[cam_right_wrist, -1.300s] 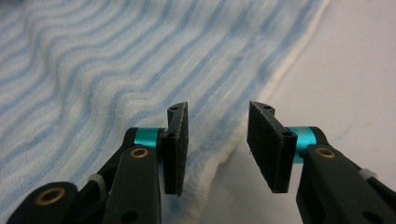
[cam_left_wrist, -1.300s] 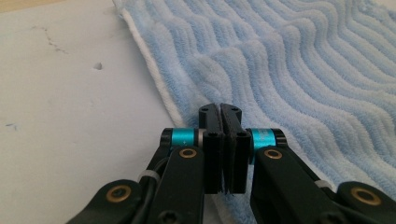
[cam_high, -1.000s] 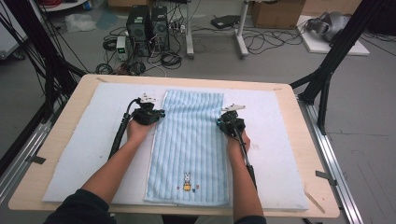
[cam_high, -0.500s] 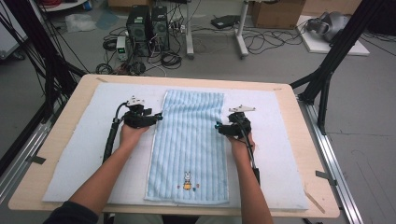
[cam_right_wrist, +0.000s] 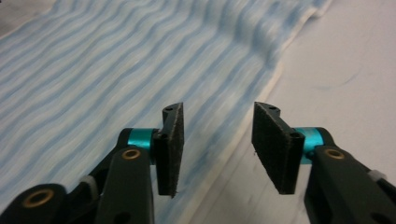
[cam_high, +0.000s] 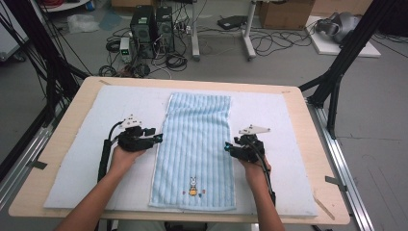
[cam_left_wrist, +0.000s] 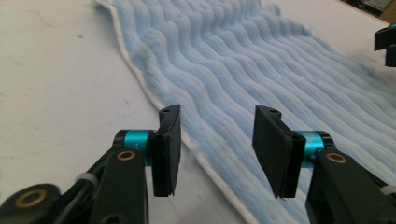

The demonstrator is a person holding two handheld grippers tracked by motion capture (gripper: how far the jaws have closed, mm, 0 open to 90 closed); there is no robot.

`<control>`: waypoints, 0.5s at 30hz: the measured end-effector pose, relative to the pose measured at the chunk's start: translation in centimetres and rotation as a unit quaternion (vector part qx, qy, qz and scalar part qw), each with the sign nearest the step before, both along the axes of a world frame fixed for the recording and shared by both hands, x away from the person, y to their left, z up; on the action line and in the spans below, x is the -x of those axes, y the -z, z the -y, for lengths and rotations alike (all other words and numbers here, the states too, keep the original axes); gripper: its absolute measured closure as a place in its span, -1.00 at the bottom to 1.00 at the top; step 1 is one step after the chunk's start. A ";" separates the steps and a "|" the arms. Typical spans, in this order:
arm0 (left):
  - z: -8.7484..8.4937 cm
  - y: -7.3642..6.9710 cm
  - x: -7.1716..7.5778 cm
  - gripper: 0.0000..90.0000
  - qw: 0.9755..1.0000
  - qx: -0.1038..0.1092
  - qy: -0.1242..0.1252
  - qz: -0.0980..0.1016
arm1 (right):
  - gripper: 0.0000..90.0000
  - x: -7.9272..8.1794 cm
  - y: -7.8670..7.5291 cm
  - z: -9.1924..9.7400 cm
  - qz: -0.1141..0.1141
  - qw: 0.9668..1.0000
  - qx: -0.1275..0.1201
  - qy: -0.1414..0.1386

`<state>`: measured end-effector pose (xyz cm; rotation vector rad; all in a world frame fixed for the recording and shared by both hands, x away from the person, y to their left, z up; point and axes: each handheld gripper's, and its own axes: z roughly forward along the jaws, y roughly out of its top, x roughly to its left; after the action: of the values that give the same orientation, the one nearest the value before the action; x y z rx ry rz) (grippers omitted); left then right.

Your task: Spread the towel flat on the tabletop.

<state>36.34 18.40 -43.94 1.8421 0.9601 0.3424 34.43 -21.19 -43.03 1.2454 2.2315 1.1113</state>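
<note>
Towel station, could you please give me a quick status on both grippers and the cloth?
Left gripper and right gripper: jaws apart, just been closing, nothing pinched. Blue towel flat on white mat, one gripper at each long edge. Nothing in the way.

Beyond the wooden table (cam_high: 57,159), computer towers (cam_high: 153,26) and tangled cables (cam_high: 284,43) sit on grey floor (cam_high: 380,125).

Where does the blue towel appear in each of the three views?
High view: the towel lies lengthwise down the middle of the white mat, between the two tongs.
Left gripper view: it runs from the top centre to the lower right, past the right jaw.
Right gripper view: it covers the upper left, behind the left jaw.
Shared landmark: the towel's white hem, also in the right gripper view.
</note>
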 end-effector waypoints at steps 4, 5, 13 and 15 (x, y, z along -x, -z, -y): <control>0.2 0.6 2.0 0.28 1.000 -0.009 0.008 -0.011 | 0.28 2.1 0.9 -0.2 -0.007 1.000 0.001 -0.018; 0.3 0.8 2.6 0.28 1.000 -0.008 0.010 -0.013 | 0.28 2.6 1.1 -0.3 -0.008 1.000 0.003 -0.019; 1.3 0.9 5.8 0.27 0.999 -0.025 0.031 -0.024 | 0.24 6.0 1.9 -0.7 -0.008 1.000 -0.010 -0.024; 1.8 1.1 6.3 0.27 0.998 -0.045 0.044 -0.029 | 0.23 6.5 1.9 -0.8 -0.005 1.000 -0.001 -0.025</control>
<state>30.03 16.59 -45.07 1.9796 0.9119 0.2834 27.94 -20.42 -44.91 1.2045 2.2818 1.1286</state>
